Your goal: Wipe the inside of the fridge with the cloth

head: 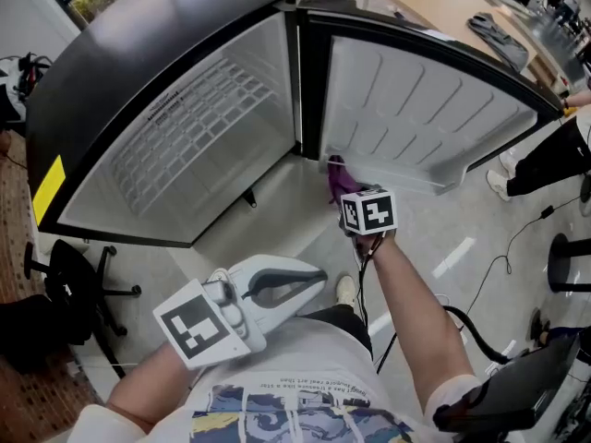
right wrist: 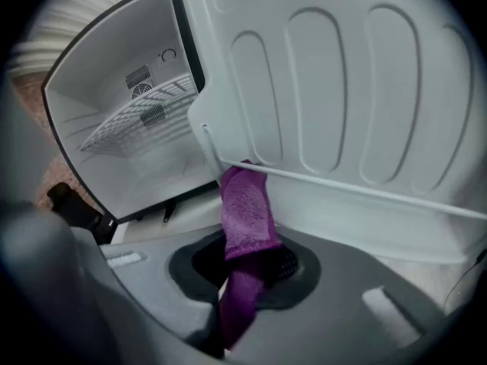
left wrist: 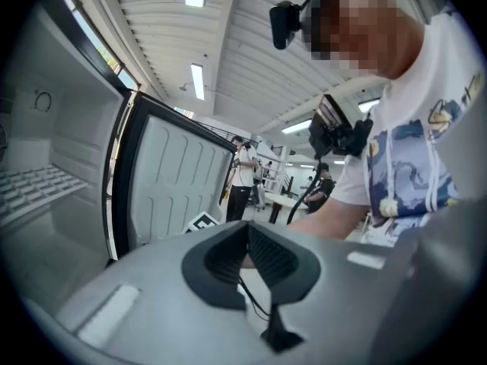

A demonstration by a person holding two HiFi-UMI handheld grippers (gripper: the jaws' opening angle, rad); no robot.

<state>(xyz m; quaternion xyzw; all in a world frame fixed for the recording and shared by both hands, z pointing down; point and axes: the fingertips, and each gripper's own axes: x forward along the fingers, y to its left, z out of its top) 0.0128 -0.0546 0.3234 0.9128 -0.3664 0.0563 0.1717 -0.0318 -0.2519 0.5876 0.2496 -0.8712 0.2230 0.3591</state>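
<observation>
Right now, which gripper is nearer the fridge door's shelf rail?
Right. The right gripper holds the purple cloth up at the rail on the open door; the left gripper is shut and empty, back by the person's torso.

Black fridge with white interior (head: 111, 72): door (head: 434, 109) swung wide open. Purple fluffy microfibre cloth (right wrist: 245, 211): bunched, pinched in right gripper (right wrist: 251, 268), tip touching door rail (right wrist: 358, 188).
</observation>
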